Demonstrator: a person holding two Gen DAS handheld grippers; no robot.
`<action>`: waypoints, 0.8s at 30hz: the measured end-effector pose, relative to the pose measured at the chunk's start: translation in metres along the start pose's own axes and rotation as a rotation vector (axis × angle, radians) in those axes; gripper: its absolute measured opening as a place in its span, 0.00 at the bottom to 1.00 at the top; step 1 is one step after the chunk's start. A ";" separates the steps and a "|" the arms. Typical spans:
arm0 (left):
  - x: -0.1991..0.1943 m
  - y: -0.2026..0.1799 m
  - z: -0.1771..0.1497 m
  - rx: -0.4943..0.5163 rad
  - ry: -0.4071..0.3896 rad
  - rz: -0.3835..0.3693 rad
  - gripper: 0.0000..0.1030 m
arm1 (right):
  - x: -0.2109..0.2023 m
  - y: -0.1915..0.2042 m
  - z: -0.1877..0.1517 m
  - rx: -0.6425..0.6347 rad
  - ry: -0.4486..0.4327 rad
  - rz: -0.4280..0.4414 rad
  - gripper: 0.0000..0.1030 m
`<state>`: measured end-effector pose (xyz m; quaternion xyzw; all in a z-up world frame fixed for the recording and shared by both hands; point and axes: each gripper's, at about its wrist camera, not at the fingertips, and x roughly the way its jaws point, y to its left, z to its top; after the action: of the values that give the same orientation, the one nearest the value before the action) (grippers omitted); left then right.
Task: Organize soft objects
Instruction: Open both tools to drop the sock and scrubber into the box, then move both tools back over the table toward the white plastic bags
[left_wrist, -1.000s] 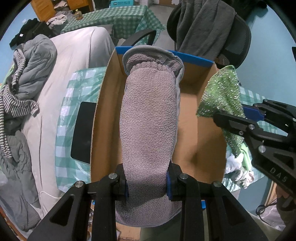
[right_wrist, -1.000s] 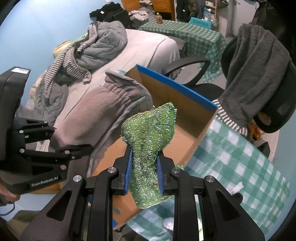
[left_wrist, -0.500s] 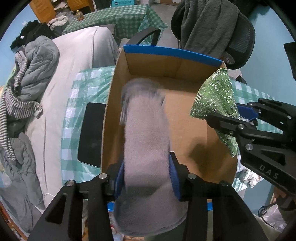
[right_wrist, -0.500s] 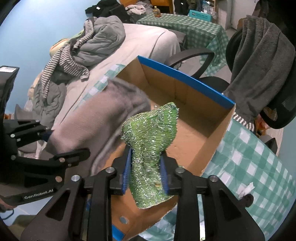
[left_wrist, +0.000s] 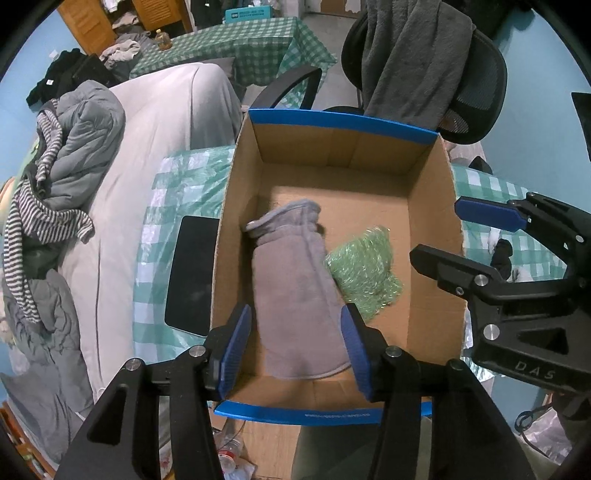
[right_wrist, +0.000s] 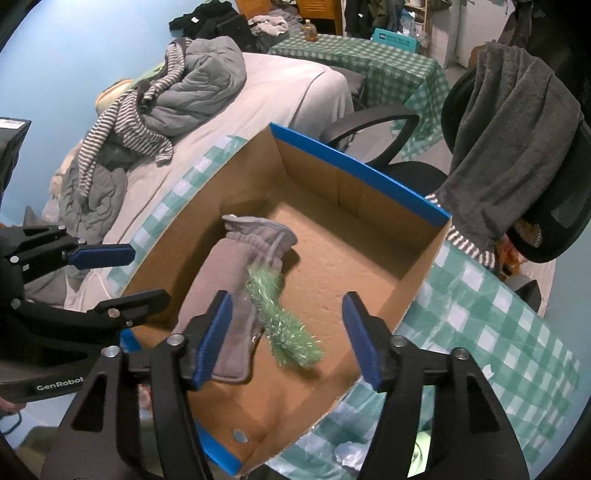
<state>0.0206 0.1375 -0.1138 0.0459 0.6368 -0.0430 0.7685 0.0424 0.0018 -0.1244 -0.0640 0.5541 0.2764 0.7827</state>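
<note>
- Where the open cardboard box (left_wrist: 428, 236) stands on the checked tabletop (right_wrist: 491, 325), two soft things lie on its floor: a grey fleece sleeve (left_wrist: 295, 291) and a green glittery cloth (left_wrist: 364, 273).
- Grey fleece sleeve (right_wrist: 236, 291): long, plush, with a gathered cuff turned toward the box's far, blue-edged wall; it lies along the box's left side.
- Green glittery cloth (right_wrist: 280, 314): crumpled, sparkling, blurred in the right wrist view; it lies near the middle of the box floor, touching the sleeve's right edge.
- Left claw (left_wrist: 295, 343): above the box's near wall, jaws opening; the sleeve's near end shows between the blue pads, which stand clear of it.
- Right claw (right_wrist: 288, 339): above the box's near right corner, jaws opening and wide; the green cloth appears between the pads, free of both.
- Beside the box on the tabletop lies a black flat slab (left_wrist: 192, 273).
</note>
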 end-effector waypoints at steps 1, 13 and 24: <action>-0.001 -0.001 -0.001 0.000 0.000 0.000 0.50 | -0.001 0.000 0.000 0.000 -0.003 0.000 0.63; -0.010 -0.013 -0.007 0.003 -0.004 -0.012 0.50 | -0.023 -0.013 -0.010 0.022 -0.024 -0.009 0.63; -0.016 -0.039 -0.011 0.054 -0.005 -0.036 0.53 | -0.055 -0.025 -0.030 0.061 -0.064 -0.025 0.63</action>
<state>0.0024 0.1002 -0.1006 0.0547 0.6344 -0.0741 0.7675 0.0178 -0.0514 -0.0915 -0.0382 0.5362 0.2513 0.8049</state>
